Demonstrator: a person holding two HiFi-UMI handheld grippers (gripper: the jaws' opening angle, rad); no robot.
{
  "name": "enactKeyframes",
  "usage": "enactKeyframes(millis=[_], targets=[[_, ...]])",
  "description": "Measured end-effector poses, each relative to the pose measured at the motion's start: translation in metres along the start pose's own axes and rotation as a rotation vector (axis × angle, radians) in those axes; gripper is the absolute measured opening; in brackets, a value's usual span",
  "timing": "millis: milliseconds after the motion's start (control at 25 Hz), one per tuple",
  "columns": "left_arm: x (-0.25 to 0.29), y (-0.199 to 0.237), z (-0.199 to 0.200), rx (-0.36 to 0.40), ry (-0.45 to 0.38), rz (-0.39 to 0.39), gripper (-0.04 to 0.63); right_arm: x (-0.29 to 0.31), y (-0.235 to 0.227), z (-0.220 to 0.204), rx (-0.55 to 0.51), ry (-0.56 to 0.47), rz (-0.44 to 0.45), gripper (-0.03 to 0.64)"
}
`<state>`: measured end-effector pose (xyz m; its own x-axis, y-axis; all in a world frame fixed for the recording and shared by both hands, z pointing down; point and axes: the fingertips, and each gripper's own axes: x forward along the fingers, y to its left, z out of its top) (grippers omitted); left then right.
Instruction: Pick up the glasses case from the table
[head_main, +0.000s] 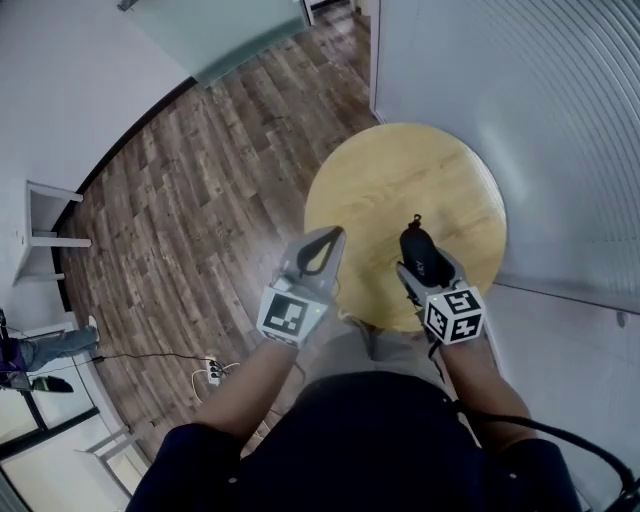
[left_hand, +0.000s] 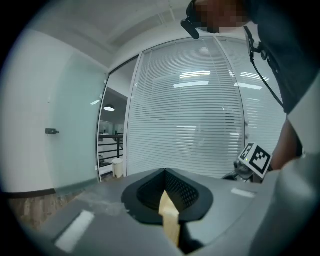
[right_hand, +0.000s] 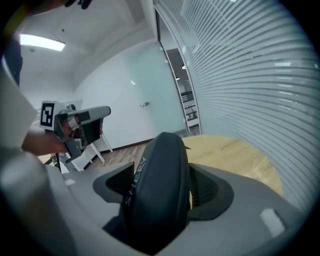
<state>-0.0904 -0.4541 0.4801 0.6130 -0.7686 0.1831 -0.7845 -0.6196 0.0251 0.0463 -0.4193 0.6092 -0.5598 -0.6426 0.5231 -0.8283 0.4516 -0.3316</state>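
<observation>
The glasses case (head_main: 425, 258) is black and oval, with a small pull tab at its far end. My right gripper (head_main: 418, 240) is shut on it, and it stands on edge between the two jaws (right_hand: 157, 185). It is over the near part of the round wooden table (head_main: 400, 170); I cannot tell whether it touches the top. My left gripper (head_main: 328, 238) hangs at the table's left edge. Its jaws meet at the tip with nothing between them (left_hand: 165, 172).
A glass wall with white blinds (head_main: 560, 130) runs close behind and to the right of the table. Wood-plank floor (head_main: 190, 210) spreads to the left, with a white shelf (head_main: 45, 240) and a power strip (head_main: 212, 375) on it. A frosted glass door (head_main: 230, 35) stands at the back.
</observation>
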Motion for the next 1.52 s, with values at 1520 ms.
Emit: enactKeyframes(millis=[1520], targets=[[0.000,-0.038,0.163,0.131,-0.136,-0.016,0.003,-0.182,0.005,0.216,-0.137,-0.463,-0.008,0.339]])
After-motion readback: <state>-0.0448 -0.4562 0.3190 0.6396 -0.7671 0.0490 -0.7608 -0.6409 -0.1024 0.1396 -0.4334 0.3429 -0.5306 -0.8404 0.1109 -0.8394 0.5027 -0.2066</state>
